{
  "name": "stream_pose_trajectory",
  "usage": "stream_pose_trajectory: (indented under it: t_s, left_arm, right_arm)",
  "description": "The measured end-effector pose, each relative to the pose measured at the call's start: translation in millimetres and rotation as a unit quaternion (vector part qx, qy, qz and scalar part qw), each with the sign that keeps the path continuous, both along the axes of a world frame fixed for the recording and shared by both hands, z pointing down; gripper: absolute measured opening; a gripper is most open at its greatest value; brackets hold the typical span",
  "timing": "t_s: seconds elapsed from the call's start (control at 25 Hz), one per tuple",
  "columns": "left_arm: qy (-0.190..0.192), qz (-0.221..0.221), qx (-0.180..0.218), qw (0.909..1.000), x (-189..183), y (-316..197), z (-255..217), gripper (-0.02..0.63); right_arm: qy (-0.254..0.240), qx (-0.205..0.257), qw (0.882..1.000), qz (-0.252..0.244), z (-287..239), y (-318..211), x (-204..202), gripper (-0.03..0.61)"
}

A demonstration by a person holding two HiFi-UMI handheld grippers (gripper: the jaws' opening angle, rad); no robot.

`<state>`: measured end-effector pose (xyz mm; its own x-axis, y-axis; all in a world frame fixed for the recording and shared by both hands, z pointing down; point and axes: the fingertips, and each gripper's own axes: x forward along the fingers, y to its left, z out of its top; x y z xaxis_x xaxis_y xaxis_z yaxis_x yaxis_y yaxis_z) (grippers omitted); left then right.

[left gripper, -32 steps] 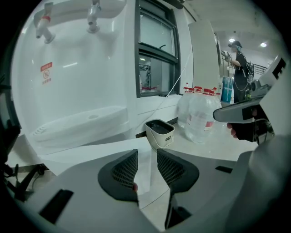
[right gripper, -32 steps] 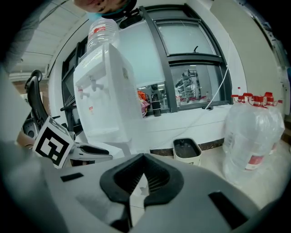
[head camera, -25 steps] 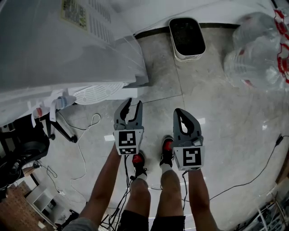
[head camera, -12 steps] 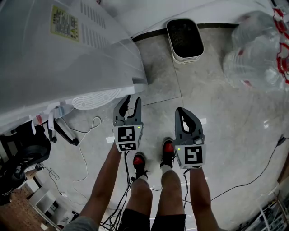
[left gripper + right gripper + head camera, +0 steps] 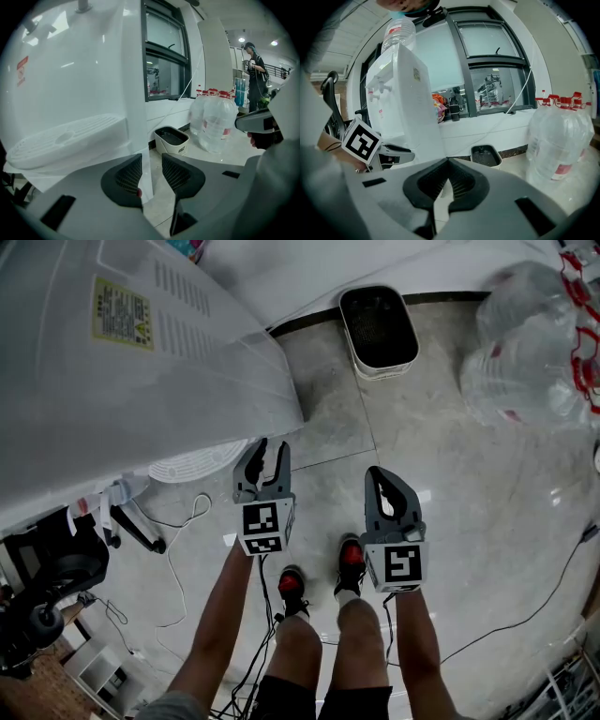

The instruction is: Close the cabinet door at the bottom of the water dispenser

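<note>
The white water dispenser [image 5: 141, 362] fills the upper left of the head view, seen from above, with its round drip tray [image 5: 192, 457] sticking out below. Its bottom cabinet door is hidden under the body. My left gripper [image 5: 270, 448] hangs open and empty just right of the tray, near the dispenser's corner. In the left gripper view the tray [image 5: 61, 138] and the dispenser's corner edge [image 5: 136, 117] stand close ahead of the left gripper [image 5: 151, 173]. My right gripper [image 5: 375, 474] is shut on nothing, further right over the floor. From the right gripper [image 5: 448, 180] the dispenser [image 5: 405, 103] shows at the left.
A black-lined white bin [image 5: 379, 326] stands by the wall. Large water bottles [image 5: 530, 343] stand at the right. Cables [image 5: 178, 549] trail over the floor, and a chair base [image 5: 56, 568] sits at the left. A person [image 5: 253, 70] stands far off.
Both grippers have edged forward toward the dispenser, which now takes up more of the head view. The jaws stand as before.
</note>
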<state>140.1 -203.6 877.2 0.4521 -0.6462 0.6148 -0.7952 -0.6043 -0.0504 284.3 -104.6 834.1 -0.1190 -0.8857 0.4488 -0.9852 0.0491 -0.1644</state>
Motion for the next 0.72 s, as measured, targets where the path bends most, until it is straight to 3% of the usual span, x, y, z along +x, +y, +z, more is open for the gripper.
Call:
stream_pose_trajectory:
  t_s: [0.36, 0.72]
  left_arm:
    - [0.003, 0.002, -0.006, 1.0, 4.8, 9.1, -19.1, 0.15]
    - [0.016, 0.002, 0.002, 0.9999, 19.5, 31.8, -106.2, 0.15]
  right_arm:
    - [0.004, 0.001, 1.0, 0.003, -21.1, -0.6, 5.7, 0.017]
    - [0.005, 0.004, 1.0, 0.003, -95.6, 8.8, 15.7, 0.017]
